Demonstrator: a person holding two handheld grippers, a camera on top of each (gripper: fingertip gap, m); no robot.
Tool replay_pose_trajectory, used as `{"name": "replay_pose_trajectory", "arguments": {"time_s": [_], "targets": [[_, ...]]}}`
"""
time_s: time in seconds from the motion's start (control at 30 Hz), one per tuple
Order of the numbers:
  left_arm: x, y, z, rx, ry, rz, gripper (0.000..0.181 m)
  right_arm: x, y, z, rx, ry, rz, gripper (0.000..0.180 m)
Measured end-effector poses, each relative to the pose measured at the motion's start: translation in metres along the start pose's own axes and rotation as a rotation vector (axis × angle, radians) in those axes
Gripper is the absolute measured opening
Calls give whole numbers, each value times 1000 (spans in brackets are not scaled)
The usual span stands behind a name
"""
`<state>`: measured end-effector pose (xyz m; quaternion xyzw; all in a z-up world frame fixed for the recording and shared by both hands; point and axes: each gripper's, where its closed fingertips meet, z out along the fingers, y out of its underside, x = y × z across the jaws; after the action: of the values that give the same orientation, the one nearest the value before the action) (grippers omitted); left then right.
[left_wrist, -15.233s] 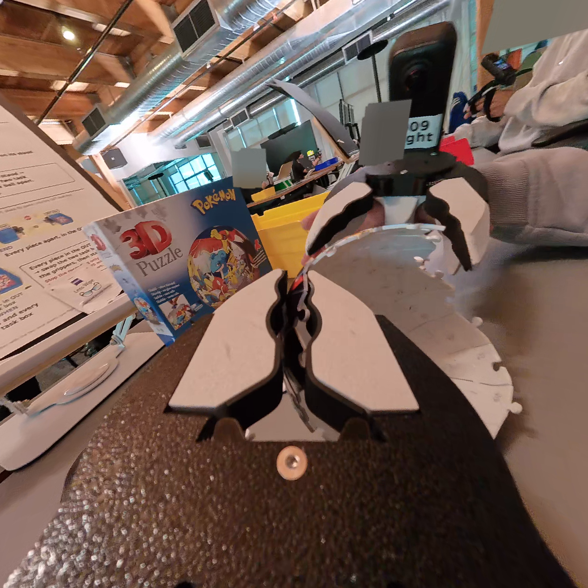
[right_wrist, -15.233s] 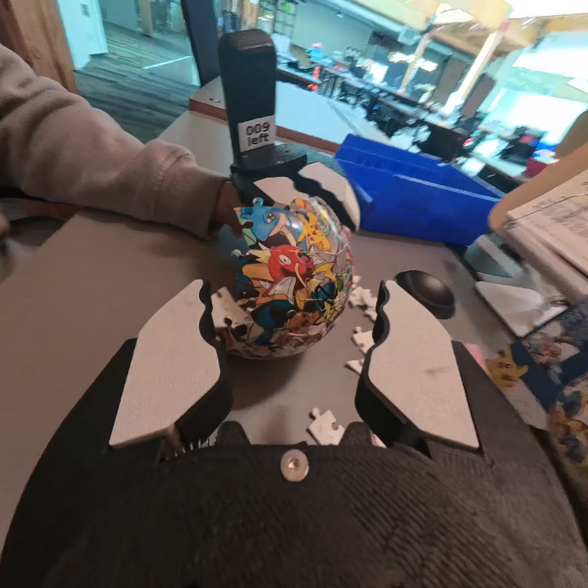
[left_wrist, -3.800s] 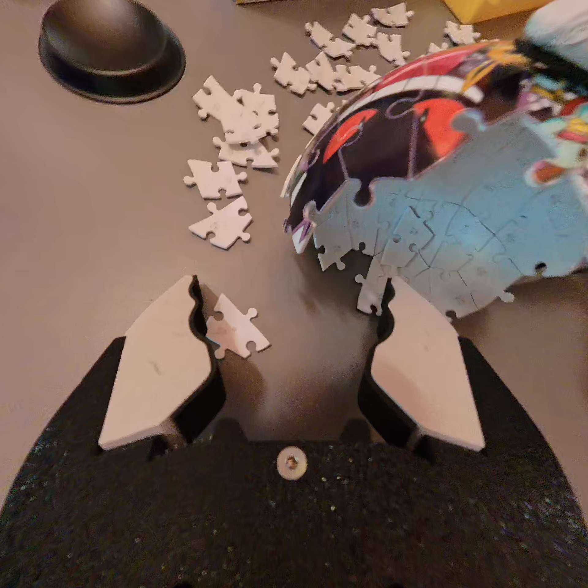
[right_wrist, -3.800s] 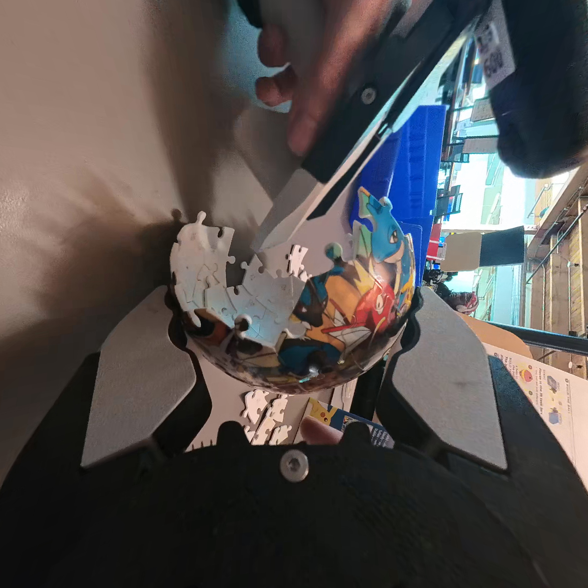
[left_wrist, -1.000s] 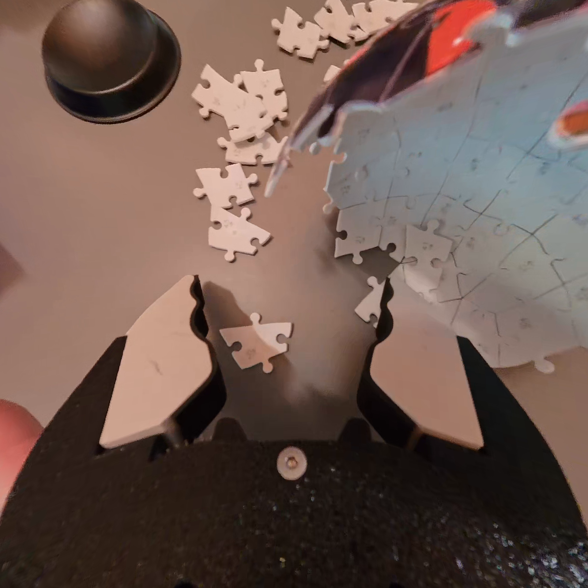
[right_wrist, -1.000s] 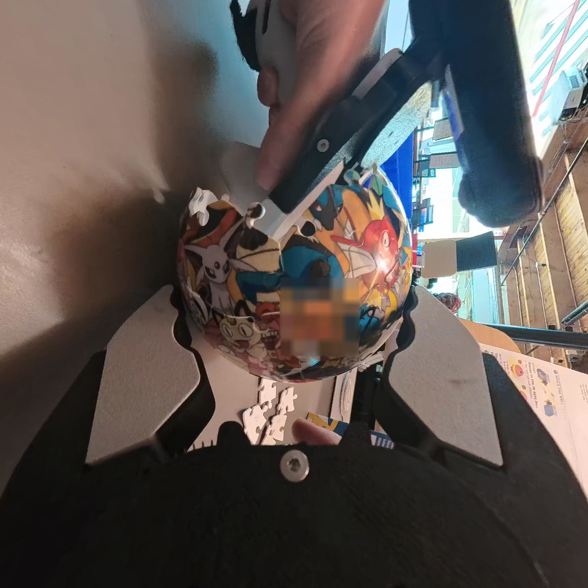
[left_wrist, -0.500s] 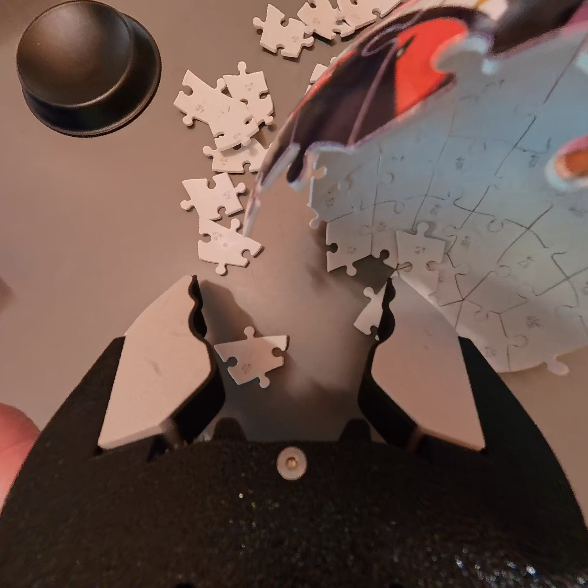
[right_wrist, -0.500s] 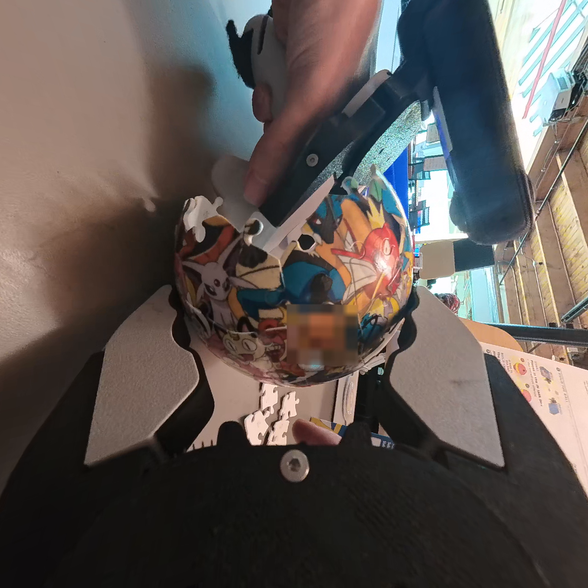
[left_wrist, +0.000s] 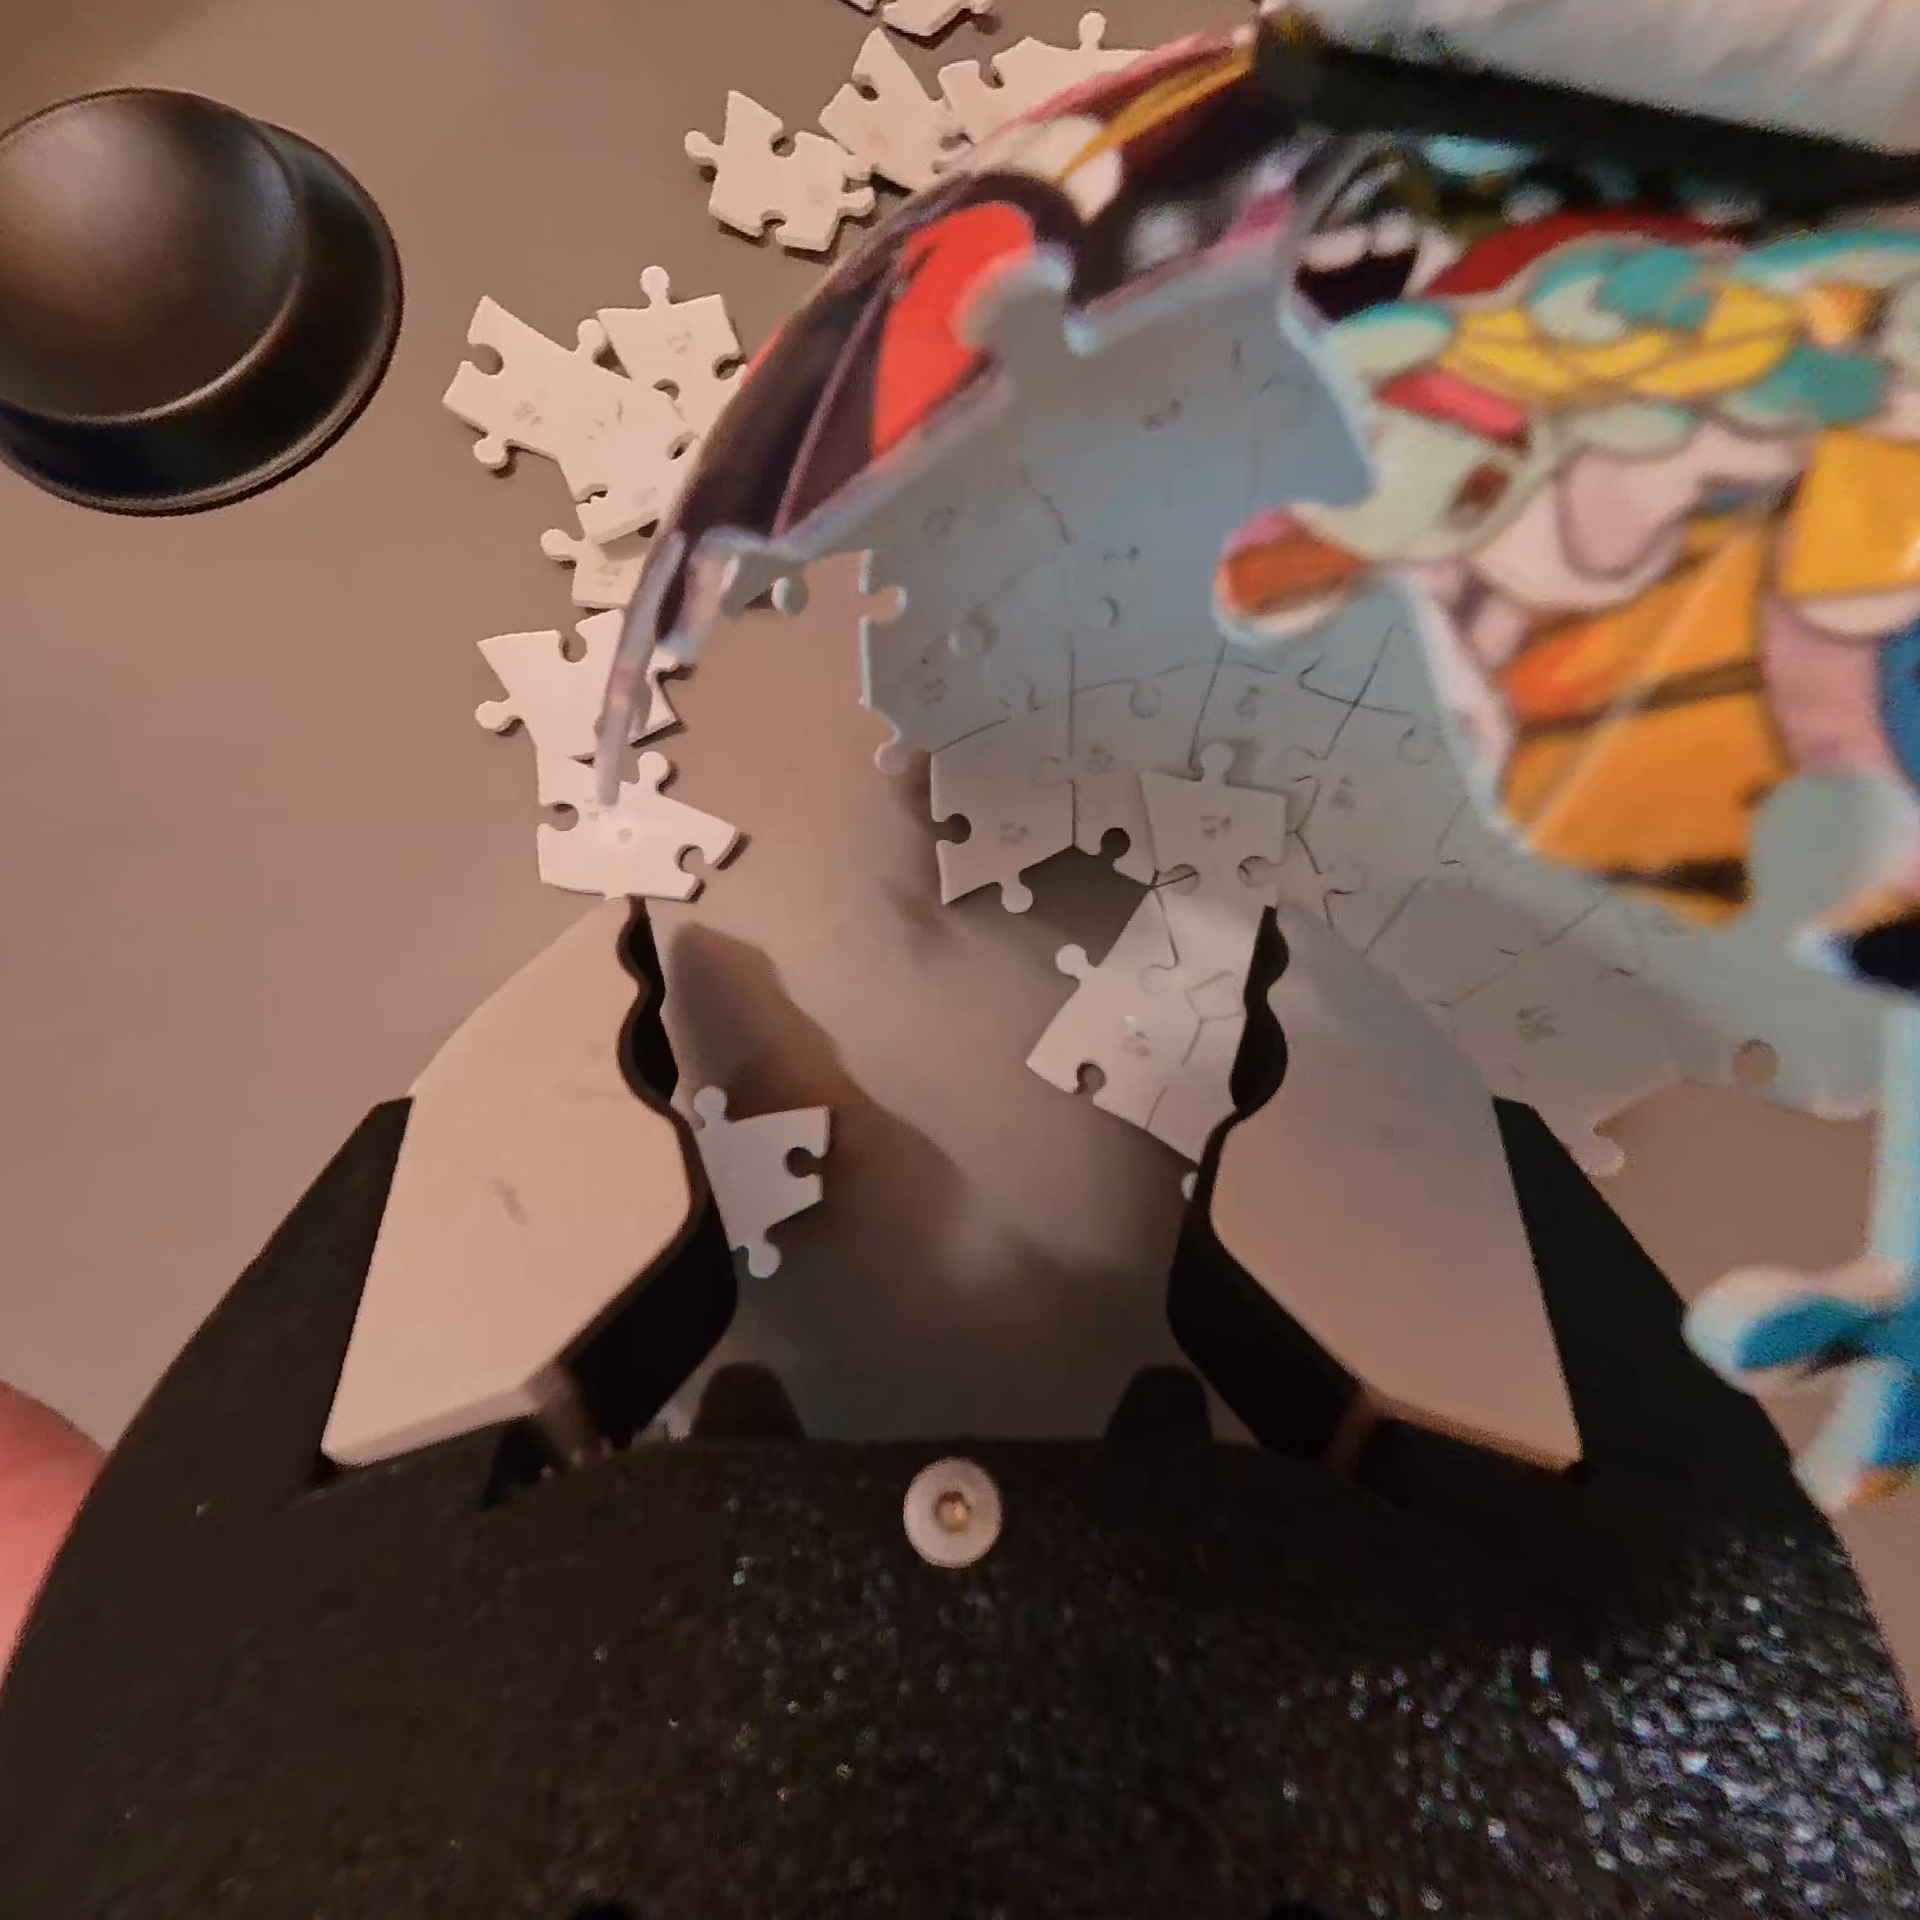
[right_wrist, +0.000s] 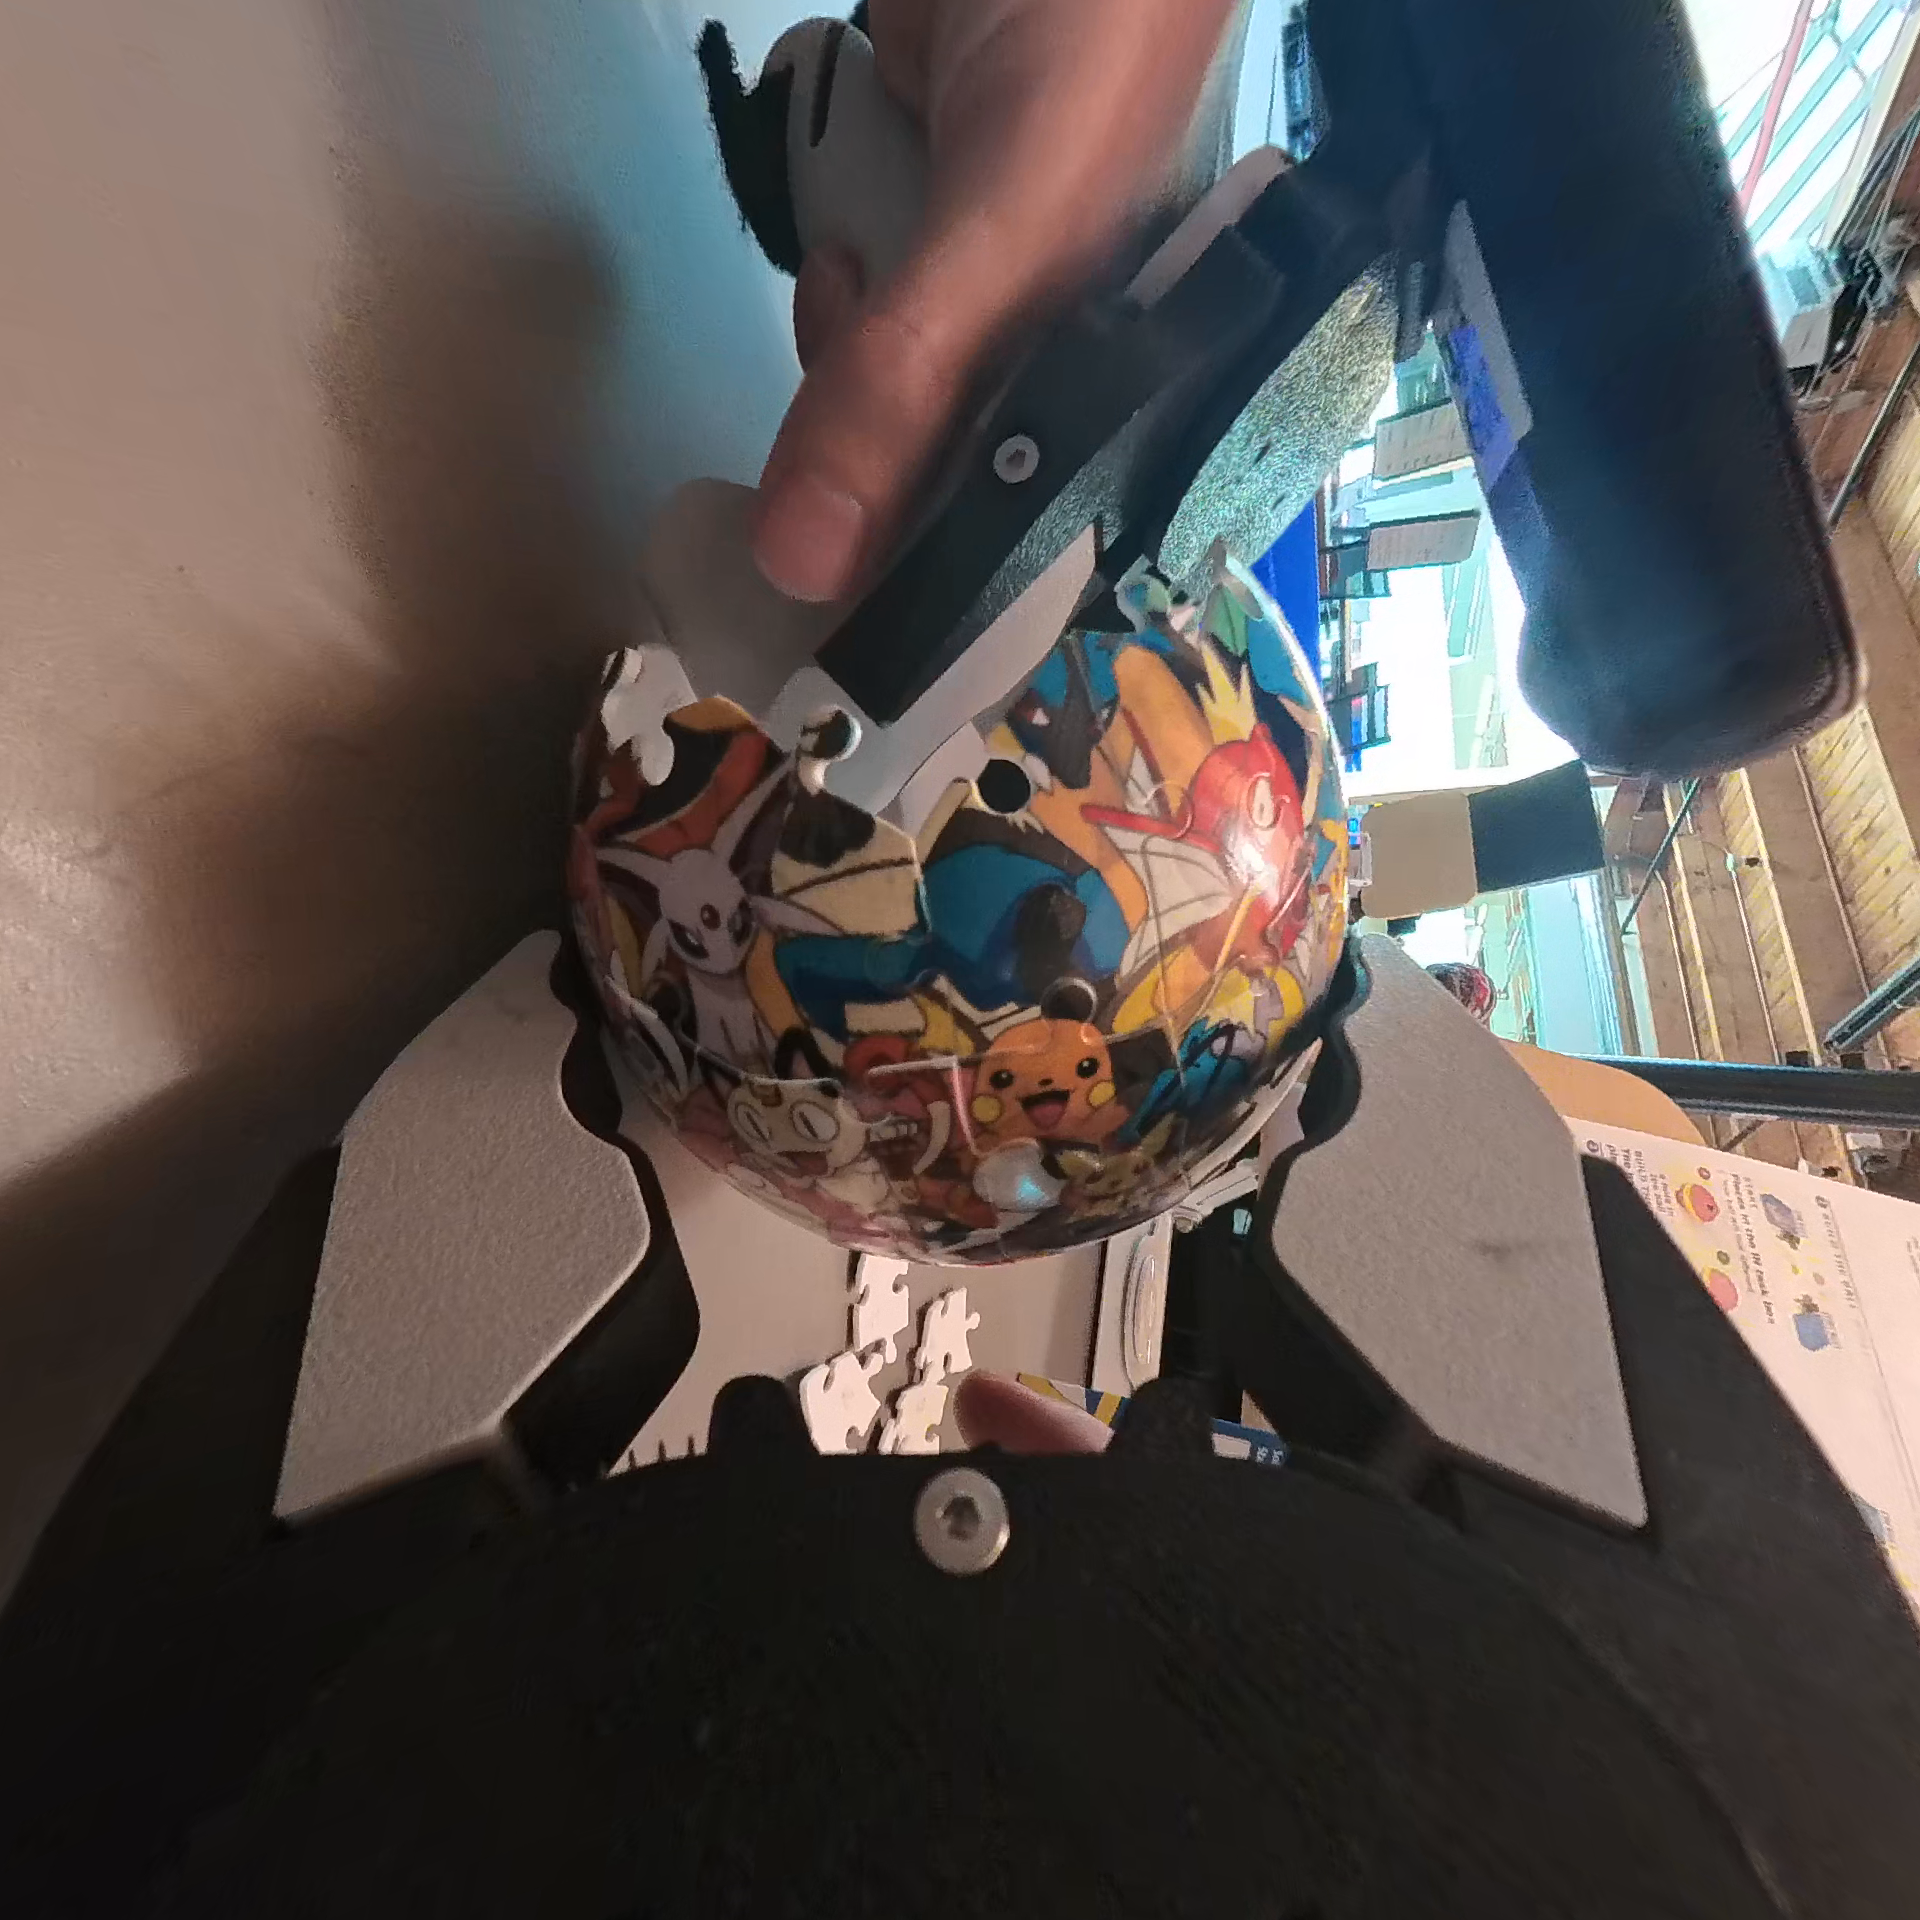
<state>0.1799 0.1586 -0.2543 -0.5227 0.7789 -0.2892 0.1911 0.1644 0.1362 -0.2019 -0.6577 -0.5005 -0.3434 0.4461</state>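
Observation:
My right gripper (right_wrist: 956, 971) is shut on a colourful 3D puzzle ball (right_wrist: 1039, 935) and holds it above the grey table. The ball has a ragged opening on one side. In the left wrist view I look into that opening at the shell's grey inside (left_wrist: 1122, 644). My left gripper (left_wrist: 951, 925) is open, with its right finger at the edge of the opening. A partly detached pair of pieces (left_wrist: 1143, 1029) hangs against that finger. One loose white piece (left_wrist: 769, 1169) lies on the table by the left finger. The right wrist view shows the left gripper's finger (right_wrist: 904, 717) poking into the opening.
A black dome-shaped stand (left_wrist: 177, 301) sits on the grey table (left_wrist: 260, 727) at the far left. Several loose white pieces (left_wrist: 582, 416) lie between it and the ball; more show under the ball (right_wrist: 894, 1351). A printed sheet (right_wrist: 1766, 1299) stands at the right. To reach the loose white piece (left_wrist: 769, 1169) in a straight line is about 4 cm for my left fingers, about 10 cm for my right.
My left gripper has moved forward into the ball's opening. The ball has turned a little in the right gripper. The hanging pair of pieces now lies farther out against the left gripper's right finger.

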Motion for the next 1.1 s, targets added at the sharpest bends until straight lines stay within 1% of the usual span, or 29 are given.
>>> {"name": "replay_pose_trajectory", "arguments": {"time_s": [0.3, 0.4, 0.43, 0.47, 0.57, 0.63, 0.73, 0.8, 0.9, 1.0, 1.1], "targets": [[2, -2, 6, -51, 42, 53, 109, 0, -1, 0, 12, 8, -2, 129], [14, -6, 7, -47, 150, 23, 109, 1, 0, 0, 23, 12, 13, 129], [12, -5, 8, -63, 142, 35, 109, 1, 0, 0, 26, 13, 14, 129], [8, -3, 10, -79, 110, 52, 115, 1, 0, 0, 27, 15, 11, 129], [5, -3, 10, -91, 92, 65, 117, 1, -1, 0, 24, 14, 0, 129], [3, -3, 9, -99, 71, 76, 116, 1, -1, 0, 25, 14, 0, 129], [-10, 0, 5, -122, -24, 105, 108, 1, -1, 0, 24, 14, -1, 129], [-14, 2, 3, -131, -43, 106, 110, 1, -1, 0, 24, 14, -1, 129], [-24, 3, -3, -121, -94, 88, 104, 1, -1, 0, 24, 14, -1, 129], [-36, 4, -9, -97, -127, 41, 103, 1, 0, 0, 21, 13, -2, 129], [-31, -3, -11, -31, -74, -13, 104, 1, 0, 0, 20, 12, -5, 129]]}}
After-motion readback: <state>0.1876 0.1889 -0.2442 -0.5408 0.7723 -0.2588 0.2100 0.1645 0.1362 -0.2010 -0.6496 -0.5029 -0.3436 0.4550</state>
